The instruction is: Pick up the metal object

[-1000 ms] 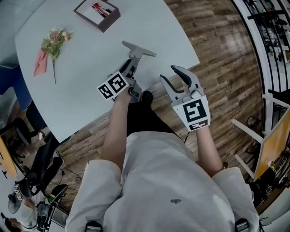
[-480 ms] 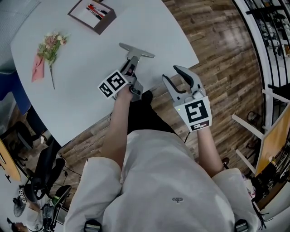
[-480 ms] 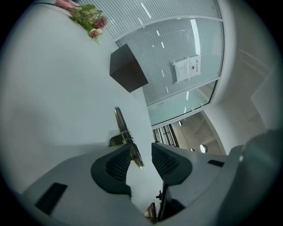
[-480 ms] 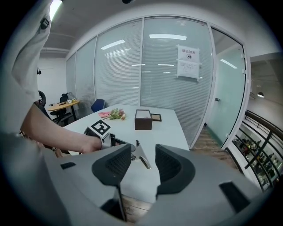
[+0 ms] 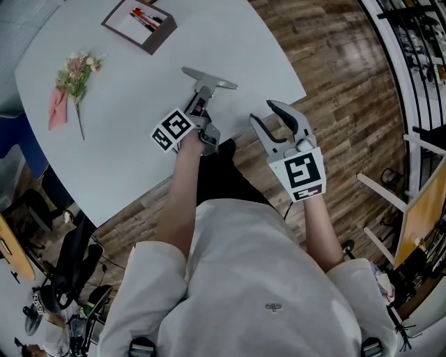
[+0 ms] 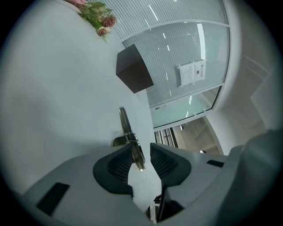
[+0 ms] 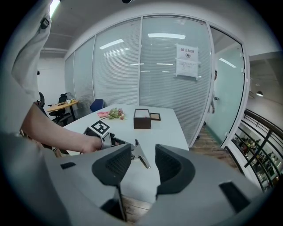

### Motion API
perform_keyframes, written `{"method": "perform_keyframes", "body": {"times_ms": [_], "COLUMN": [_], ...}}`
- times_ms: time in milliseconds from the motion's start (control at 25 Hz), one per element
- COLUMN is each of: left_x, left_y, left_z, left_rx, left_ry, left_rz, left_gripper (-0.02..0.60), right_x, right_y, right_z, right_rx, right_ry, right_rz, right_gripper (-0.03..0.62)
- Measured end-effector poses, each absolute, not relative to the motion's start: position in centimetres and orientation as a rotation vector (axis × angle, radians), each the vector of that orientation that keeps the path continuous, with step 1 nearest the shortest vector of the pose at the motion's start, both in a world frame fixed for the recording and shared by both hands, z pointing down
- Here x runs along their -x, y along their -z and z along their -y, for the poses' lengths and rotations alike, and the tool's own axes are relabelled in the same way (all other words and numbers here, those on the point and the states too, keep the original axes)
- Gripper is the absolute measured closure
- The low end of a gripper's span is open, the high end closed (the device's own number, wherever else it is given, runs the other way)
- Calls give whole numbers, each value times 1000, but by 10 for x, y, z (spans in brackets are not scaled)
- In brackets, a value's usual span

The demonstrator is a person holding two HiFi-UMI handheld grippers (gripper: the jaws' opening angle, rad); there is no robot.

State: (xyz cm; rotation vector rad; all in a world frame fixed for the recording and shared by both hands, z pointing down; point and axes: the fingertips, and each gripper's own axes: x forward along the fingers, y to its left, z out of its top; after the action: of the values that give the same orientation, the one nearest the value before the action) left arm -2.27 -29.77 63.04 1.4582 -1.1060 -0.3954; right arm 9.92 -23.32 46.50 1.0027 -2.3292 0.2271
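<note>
The metal object [image 5: 209,82] is a T-shaped piece with a flat crossbar, lying on the white table [image 5: 125,139]. My left gripper [image 5: 200,111] rests on the table with the object's near handle end [image 6: 131,140] between its jaws. The jaws are closing; a narrow gap still shows beside the right pad [image 6: 164,161]. My right gripper [image 5: 267,114] hovers open and empty past the table's near edge, to the right of the object. In the right gripper view the metal object [image 7: 142,157] lies beyond the right gripper [image 7: 142,166], with the left gripper [image 7: 116,142] at its end.
A dark open box [image 5: 139,21] with pens stands at the table's far side. A pink-wrapped flower bunch [image 5: 73,77] lies far left. The table's curved edge [image 5: 279,104] runs just ahead of my right gripper, over wooden floor [image 5: 348,104]. Office chairs [image 5: 66,258] stand lower left.
My left gripper has slid a little further along the metal object's handle. The right gripper has stayed in place, open.
</note>
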Motion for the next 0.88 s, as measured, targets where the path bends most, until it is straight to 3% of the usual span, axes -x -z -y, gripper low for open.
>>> {"method": "perform_keyframes", "body": {"times_ms": [280, 880], "left_x": [29, 29], "left_y": [-634, -634], "left_z": [301, 304], "left_rx": [-1436, -1407], "left_ry": [401, 414], "left_rz": [1125, 1104], "left_gripper": [506, 539], "right_x": [-98, -99], "right_y": [-467, -463], "right_z": [236, 242], "right_rx": [-1001, -1010], "right_ry": [-231, -223], "right_rz": [2330, 2333], "right_gripper": [418, 418]}}
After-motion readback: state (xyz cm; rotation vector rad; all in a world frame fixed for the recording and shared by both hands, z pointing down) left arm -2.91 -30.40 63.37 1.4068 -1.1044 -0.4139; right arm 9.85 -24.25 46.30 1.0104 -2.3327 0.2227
